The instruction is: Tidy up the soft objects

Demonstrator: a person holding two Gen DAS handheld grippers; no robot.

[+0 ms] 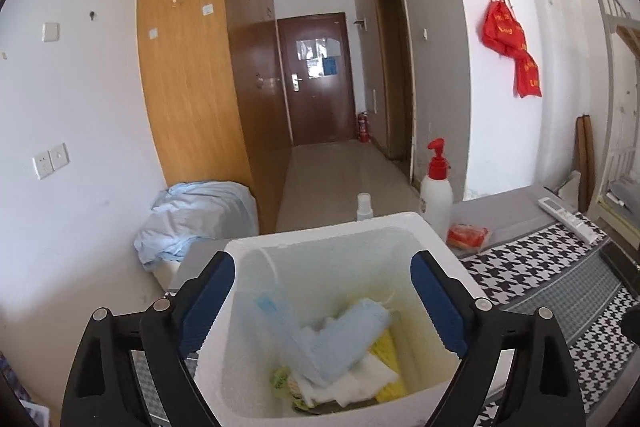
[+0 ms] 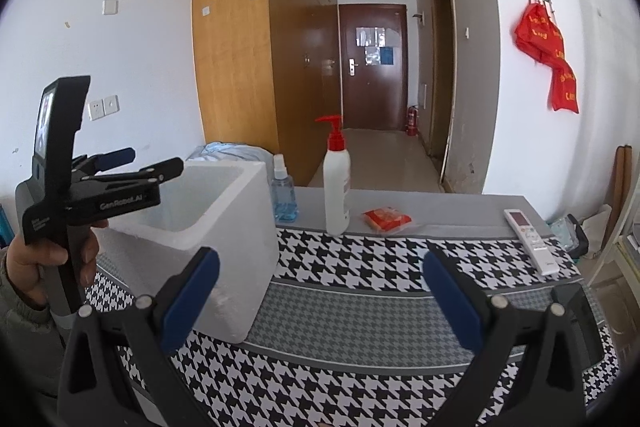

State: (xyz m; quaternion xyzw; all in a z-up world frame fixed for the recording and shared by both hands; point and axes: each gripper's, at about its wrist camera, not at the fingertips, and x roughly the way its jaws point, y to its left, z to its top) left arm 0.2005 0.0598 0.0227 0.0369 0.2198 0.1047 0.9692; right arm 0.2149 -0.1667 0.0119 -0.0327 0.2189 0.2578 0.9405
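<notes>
**Houndstooth table, foam box at its left end**

Houndstooth cloth (image 2: 360, 259) covers the table, with a hallway and brown door (image 2: 374, 67) behind. On it the white foam box (image 2: 224, 227) stands at the left, holding a heap of soft cloths (image 1: 340, 351): pale blue, white, yellow, green. The left gripper (image 1: 322, 307) hangs over the box mouth, jaws spread wide with nothing between them. The right gripper (image 2: 320, 299) sits above bare cloth, likewise wide apart and empty. Just beyond the box stand a blue spray bottle (image 2: 283, 195) and a red-topped pump bottle (image 2: 337, 183); a red packet (image 2: 386, 219) and a remote (image 2: 530, 235) lie further right, well clear.
</notes>
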